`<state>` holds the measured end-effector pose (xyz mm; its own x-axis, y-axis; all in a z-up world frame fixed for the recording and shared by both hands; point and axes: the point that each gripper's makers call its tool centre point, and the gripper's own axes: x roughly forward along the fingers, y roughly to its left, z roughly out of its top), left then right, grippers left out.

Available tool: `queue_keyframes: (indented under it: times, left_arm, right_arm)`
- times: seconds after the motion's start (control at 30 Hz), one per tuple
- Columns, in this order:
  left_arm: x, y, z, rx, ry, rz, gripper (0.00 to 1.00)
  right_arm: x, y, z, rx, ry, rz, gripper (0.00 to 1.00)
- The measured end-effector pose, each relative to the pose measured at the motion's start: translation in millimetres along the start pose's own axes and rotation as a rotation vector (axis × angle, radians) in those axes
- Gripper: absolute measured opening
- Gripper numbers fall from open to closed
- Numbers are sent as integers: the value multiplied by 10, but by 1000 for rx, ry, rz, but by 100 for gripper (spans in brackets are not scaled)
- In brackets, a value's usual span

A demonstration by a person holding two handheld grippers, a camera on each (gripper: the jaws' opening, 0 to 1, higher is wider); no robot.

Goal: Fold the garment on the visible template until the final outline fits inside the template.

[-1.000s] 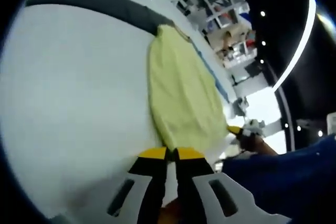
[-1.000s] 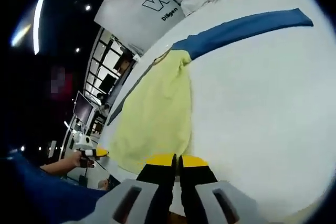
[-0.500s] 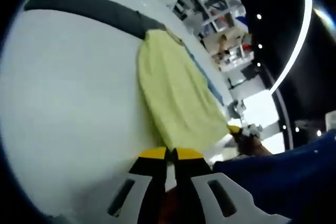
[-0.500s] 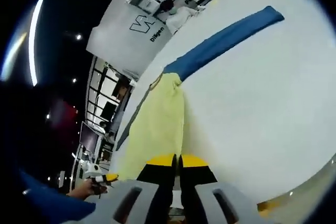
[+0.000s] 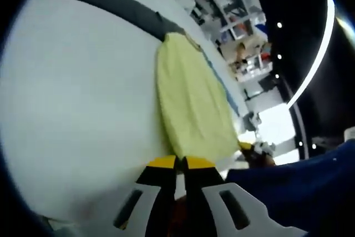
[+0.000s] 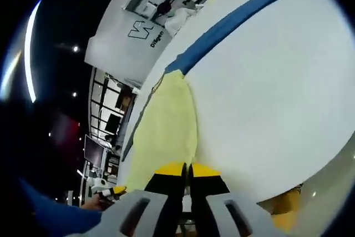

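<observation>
In the left gripper view, the left tongs are pinched tight on the near edge of the yellow garment. The yellow tips touch, with cloth between them. The garment runs straight away from the tongs, long and narrow, across the white table. Its far end reaches a dark strip on the table, which looks like one side of the template. A thin blue strip runs along the far side of the garment. The other tongs sit at the garment's other near corner, off to the right, beside a blue sleeve.

In the right gripper view, the right tongs are shut too, holding the near edge of the garment. The cloth stretches ahead from the tips. Its far end meets the blue strip. The other tongs show low on the left, at the other near corner.

So both hands hold one edge, one corner each, and the long way of the cloth points forward. I think the next move is to carry that edge forward, over the rest of the cloth.
</observation>
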<state>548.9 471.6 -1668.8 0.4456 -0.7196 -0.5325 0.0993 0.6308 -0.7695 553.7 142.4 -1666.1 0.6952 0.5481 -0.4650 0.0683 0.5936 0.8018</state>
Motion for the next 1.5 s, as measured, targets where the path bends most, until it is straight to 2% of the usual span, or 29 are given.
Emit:
queue_keyframes:
  times: [0.13, 0.3, 0.4, 0.47, 0.6, 0.67, 0.83, 0.9, 0.97, 1.0, 1.07, 1.23, 1.37, 1.43, 1.47, 1.5]
  left_arm:
    - [12, 13, -7, 7, 13, 3, 1]
    - [21, 30, -23, 4, 16, 7, 1]
    - [19, 21, -31, 0, 19, -4, 1]
    - [10, 20, -24, 0, 13, -3, 1]
    - [-23, 74, -1, -9, 3, 4, 1]
    - [-34, 88, 10, -12, -1, 7, 1]
    - [-47, 77, 26, -7, -7, 2, 1]
    - [-61, 58, 34, 7, -13, 1, 1]
    - [-71, 59, 33, 9, -16, 3, 1]
    - [-95, 60, 20, 9, -21, 7, 2]
    - [-148, 93, 6, 3, -33, 12, 2]
    - [-271, 148, 5, -4, -64, 34, 0]
    - [-399, 178, 138, -38, -162, 44, 2]
    - [-428, 180, 193, -55, -199, 45, 6]
    - [-465, 181, 278, -59, -257, 52, 9]
    - [-479, 174, 316, -63, -286, 58, 11]
  right_arm:
    - [40, -15, -5, -16, 21, 9, 0]
    - [-126, -205, 104, -22, 9, -28, 0]
    - [-127, -168, 95, -6, 10, -6, 0]
    - [-52, -120, 23, -16, 26, -8, 0]
    - [80, 6, -170, -21, 94, 40, 0]
    - [104, 21, -201, -27, 105, 45, 0]
    - [17, -49, -79, -92, 81, 20, 0]
    - [-10, -60, -39, -106, 74, 17, 4]
    - [-69, -113, 84, -106, 53, 7, 8]
    - [-101, -144, 211, -107, 29, 0, 8]
    - [-115, -172, 345, -126, 9, -11, 8]
    - [-10, -111, 792, -204, -41, -26, 14]
    - [163, -25, 1140, -255, -100, -21, 22]
    - [287, -85, 1495, -320, -169, -74, 25]
    - [344, -138, 1670, -353, -200, -108, 25]
    - [359, -153, 1739, -376, -214, -127, 25]
